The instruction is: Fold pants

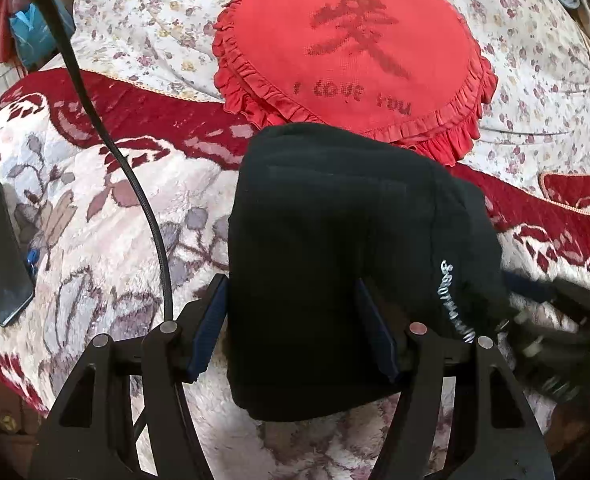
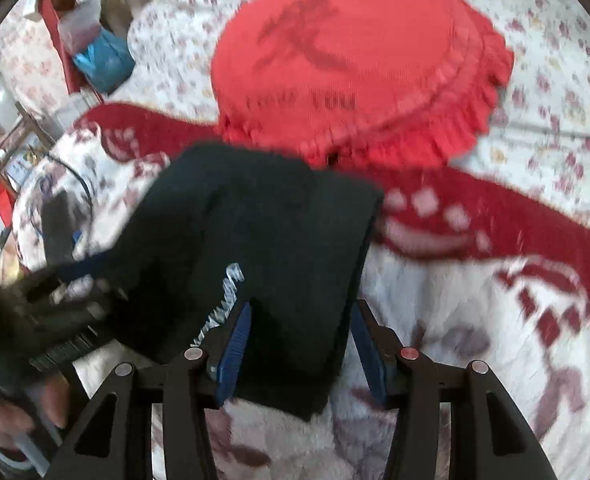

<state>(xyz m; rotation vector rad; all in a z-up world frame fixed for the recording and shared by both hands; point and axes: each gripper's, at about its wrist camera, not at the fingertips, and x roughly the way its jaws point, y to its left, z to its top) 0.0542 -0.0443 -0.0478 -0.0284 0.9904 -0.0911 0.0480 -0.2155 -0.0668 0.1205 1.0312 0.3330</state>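
Black folded pants (image 1: 327, 240) with white lettering lie as a thick bundle on the plush red-and-white blanket (image 1: 95, 220). My left gripper (image 1: 291, 280) straddles the bundle's left half with jaws wide; its left pad (image 1: 209, 328) stands at the fabric's edge and the right pad rests over the cloth. In the blurred right wrist view my right gripper (image 2: 303, 303) straddles the right half of the pants (image 2: 263, 220). Its right pad (image 2: 369, 348) stands just clear of the edge. Each gripper shows as a dark blur in the other's view: right gripper (image 1: 555, 320), left gripper (image 2: 55, 300).
A red frilled heart pillow (image 1: 347, 52) lies just beyond the pants on a floral sheet (image 1: 143, 20). A dark phone (image 1: 1, 252) lies at the left, and a black cable (image 1: 135, 184) crosses the blanket. A hand (image 2: 15, 412) shows at the lower left.
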